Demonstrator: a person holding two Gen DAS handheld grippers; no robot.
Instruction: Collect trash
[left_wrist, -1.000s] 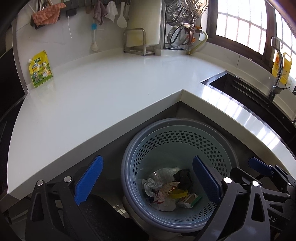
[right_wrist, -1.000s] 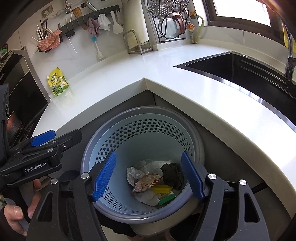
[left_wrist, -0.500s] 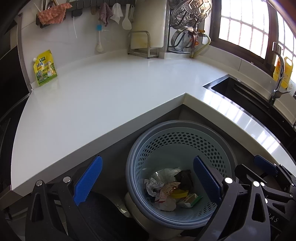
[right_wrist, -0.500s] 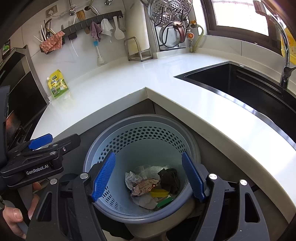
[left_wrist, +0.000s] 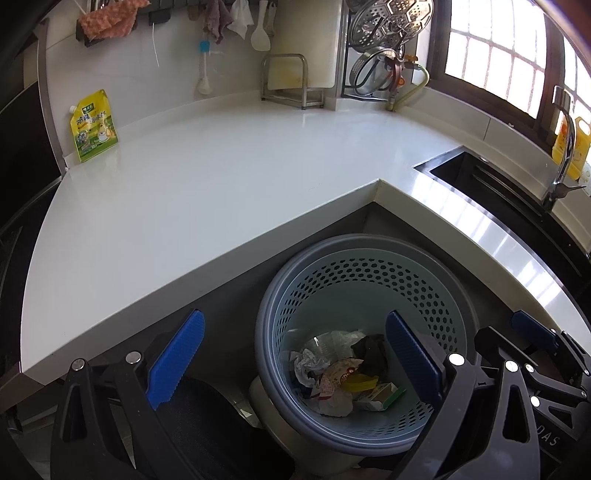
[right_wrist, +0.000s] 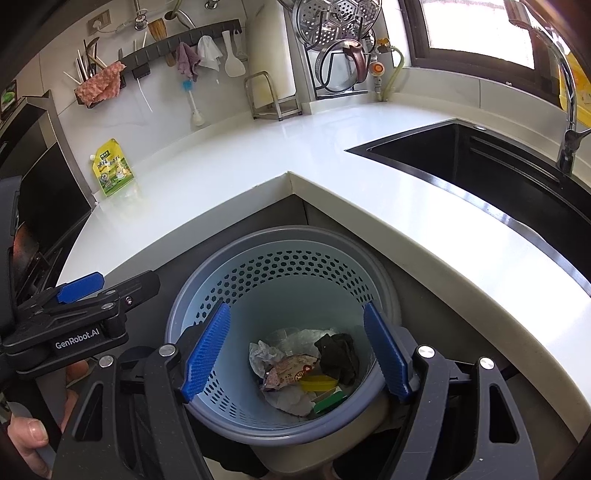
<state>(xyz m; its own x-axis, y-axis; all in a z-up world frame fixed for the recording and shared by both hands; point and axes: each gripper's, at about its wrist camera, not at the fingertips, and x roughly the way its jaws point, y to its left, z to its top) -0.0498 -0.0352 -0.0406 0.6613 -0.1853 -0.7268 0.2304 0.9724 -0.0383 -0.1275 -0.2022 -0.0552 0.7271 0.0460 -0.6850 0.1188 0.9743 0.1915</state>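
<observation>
**Both grippers empty above the bin**

We hold the left gripper (left_wrist: 291, 360) and the right gripper (right_wrist: 297, 350) with their blue-padded fingers spread wide apart, gripping nothing. Directly below and ahead of the right gripper stands the round, perforated blue-grey plastic waste basket (right_wrist: 384, 291); from the left gripper it sits below and to the right. At its bottom lies the crumpled trash of paper, wrappers and a dark rag (right_wrist: 306, 373). Beyond both grippers stretches the white L-shaped countertop (left_wrist: 221, 177), with a yellow-green spouted pouch (left_wrist: 93, 125) leaning against the far-left wall.
</observation>
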